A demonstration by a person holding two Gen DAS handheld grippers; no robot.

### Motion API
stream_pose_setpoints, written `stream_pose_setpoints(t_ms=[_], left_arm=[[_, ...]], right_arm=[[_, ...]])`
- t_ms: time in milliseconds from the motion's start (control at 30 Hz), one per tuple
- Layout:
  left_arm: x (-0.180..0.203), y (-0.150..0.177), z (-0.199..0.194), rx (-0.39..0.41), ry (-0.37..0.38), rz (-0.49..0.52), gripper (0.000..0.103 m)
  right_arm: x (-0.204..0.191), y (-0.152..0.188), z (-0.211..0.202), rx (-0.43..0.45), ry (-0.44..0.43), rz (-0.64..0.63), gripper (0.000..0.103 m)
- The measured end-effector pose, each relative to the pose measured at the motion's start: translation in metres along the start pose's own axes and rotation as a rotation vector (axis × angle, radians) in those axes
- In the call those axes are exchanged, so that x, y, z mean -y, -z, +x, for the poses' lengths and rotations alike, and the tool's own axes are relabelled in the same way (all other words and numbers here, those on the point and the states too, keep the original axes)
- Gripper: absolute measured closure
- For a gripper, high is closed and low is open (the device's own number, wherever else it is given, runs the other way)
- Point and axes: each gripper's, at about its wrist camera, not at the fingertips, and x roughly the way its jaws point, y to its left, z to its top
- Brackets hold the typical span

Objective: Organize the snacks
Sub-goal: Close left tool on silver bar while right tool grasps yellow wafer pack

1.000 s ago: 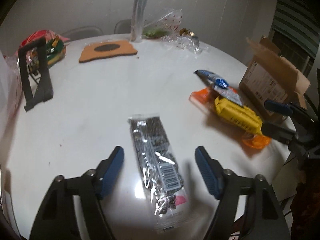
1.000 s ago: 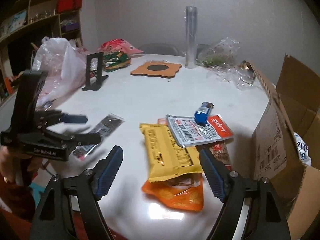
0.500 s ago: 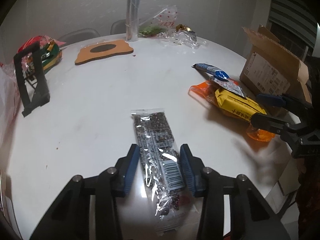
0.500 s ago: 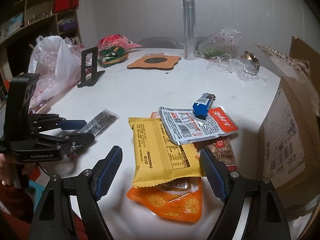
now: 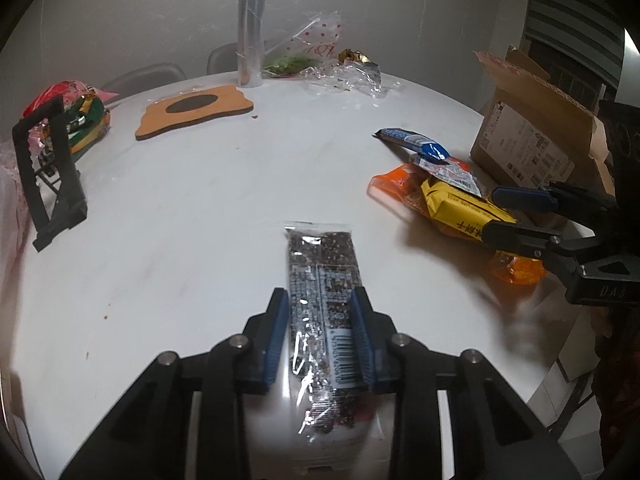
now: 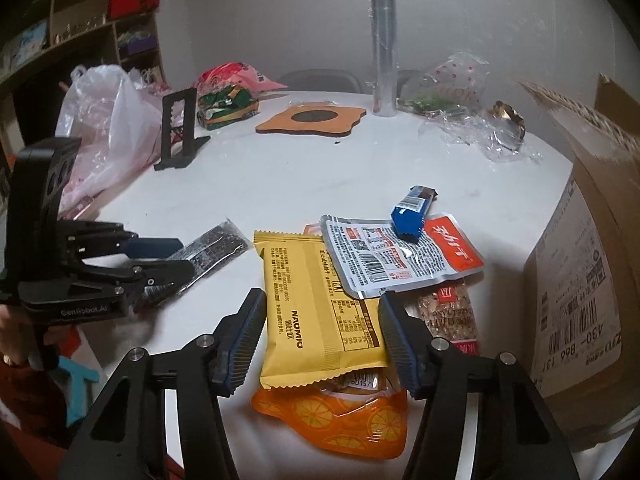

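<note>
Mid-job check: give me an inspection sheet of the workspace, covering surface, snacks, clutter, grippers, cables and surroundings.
Surface: round white table, a few crumbs.
Job's things: dark sesame bar in clear wrapper; yellow snack packet on orange pouch; silver-red sachet; blue bar.
Clutter: black stand, brown mat, crumpled cellophane.
Grippers: left hand-held gripper closing on sesame bar; right hand-held gripper closing around yellow packet.
Cables: nothing seen.
Surroundings: open cardboard box, shelves.

Yellow packet (image 6: pixel 320 304), orange lemon-print pouch (image 6: pixel 340 420)
</note>
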Motion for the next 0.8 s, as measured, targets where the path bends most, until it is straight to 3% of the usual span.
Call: stream_pose_setpoints(t_ms=[167,233,433,567,700,800], left_arm=[[0.0,0.001,0.0,-0.003,0.007,-0.006,0.056],[0.002,0.002,-0.001,-0.005,0.009,-0.001,0.054],[0.008,0.008,-0.005,-0.005,0.015,0.021,0.054],[0.011,0.011,-0.004,0.007,-0.014,0.042,0.055],[0.012,0.012,-0.005,0.01,-0.045,0.061,0.063],[0.011,0.013,-0.005,0.016,-0.045,0.068,0.063]], right_arm=[[0.005,-0.002,0.005,-0.017,0.003,0.006,0.031],[0.008,-0.002,0.01,-0.035,-0.008,0.013,0.029],[0.004,-0.001,0.015,-0.041,-0.009,-0.003,0.029],[0.0,0.001,0.015,-0.039,0.017,-0.014,0.036],[-0.008,0.005,0.009,-0.027,0.017,-0.029,0.037],[-0.017,0.008,0.002,-0.016,0.012,-0.043,0.037]])
